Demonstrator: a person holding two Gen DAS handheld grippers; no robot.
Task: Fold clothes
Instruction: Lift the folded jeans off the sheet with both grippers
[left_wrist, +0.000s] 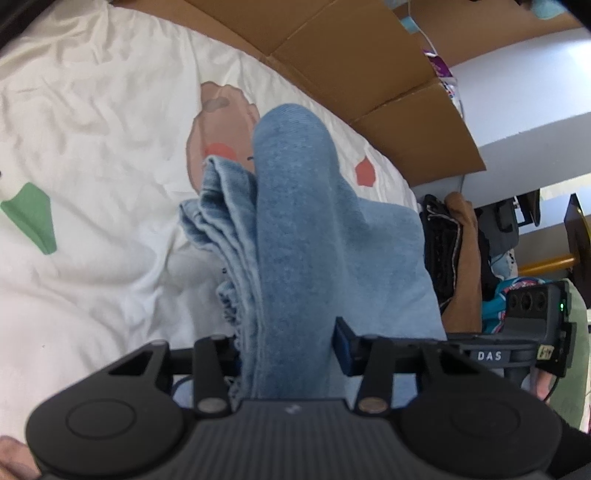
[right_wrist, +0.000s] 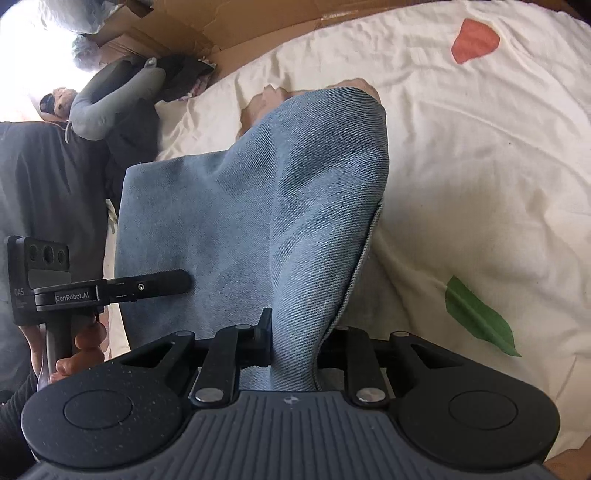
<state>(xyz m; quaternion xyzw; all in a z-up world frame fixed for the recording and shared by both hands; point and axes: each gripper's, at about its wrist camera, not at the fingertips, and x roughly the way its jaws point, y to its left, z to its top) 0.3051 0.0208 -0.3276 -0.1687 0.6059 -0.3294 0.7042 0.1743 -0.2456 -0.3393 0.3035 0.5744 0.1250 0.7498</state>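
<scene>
A light blue denim garment (left_wrist: 295, 221) lies partly folded on a white bed sheet (left_wrist: 92, 129) printed with red, green and pink shapes. My left gripper (left_wrist: 291, 343) is shut on a thick bunch of its layers, which rise as a ridge off the bed. In the right wrist view the same denim garment (right_wrist: 314, 184) is drawn up into a peak, with my right gripper (right_wrist: 299, 332) shut on a narrower fold. The left gripper (right_wrist: 181, 282) reaches in from the left over the flat part of the denim, held by a hand (right_wrist: 85, 350).
Flattened cardboard (left_wrist: 351, 55) stands along the bed's far side. A dark pile of clothes (left_wrist: 439, 236) and a person's forearm (left_wrist: 465, 258) are at the right edge. A grey neck pillow (right_wrist: 107, 99) rests on dark things beyond the sheet (right_wrist: 480, 166).
</scene>
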